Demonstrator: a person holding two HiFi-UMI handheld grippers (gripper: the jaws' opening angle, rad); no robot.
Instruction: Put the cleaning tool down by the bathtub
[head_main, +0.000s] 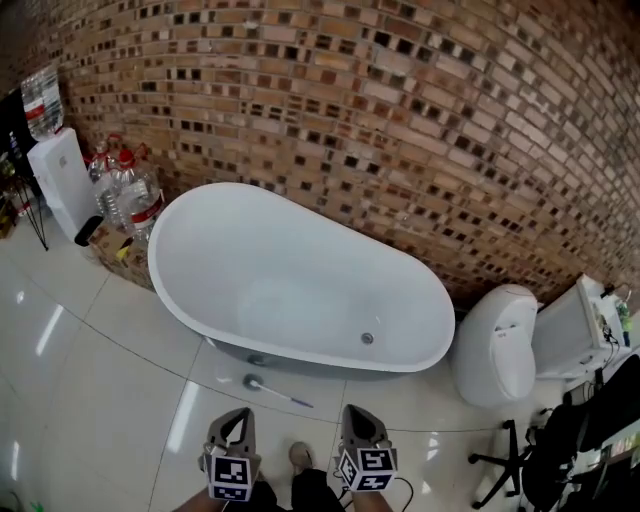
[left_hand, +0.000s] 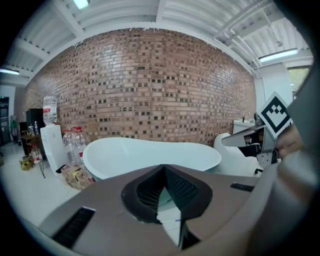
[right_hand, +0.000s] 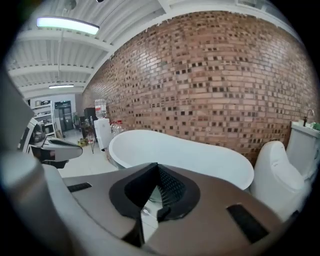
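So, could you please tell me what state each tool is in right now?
Left tool: closed, holding nothing.
Right tool: closed, holding nothing.

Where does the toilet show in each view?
Head view: toilet at lower right, right of the bathtub.
Left gripper view: toilet right of centre, by the bathtub's right end.
Right gripper view: toilet at far right, past the bathtub.
Shared landmark: the bathtub.

cleaning tool (head_main: 278, 393) on the floor (head_main: 120, 400) just before the bathtub (head_main: 220, 250), perhaps touching it; toilet (head_main: 497, 345) at right.
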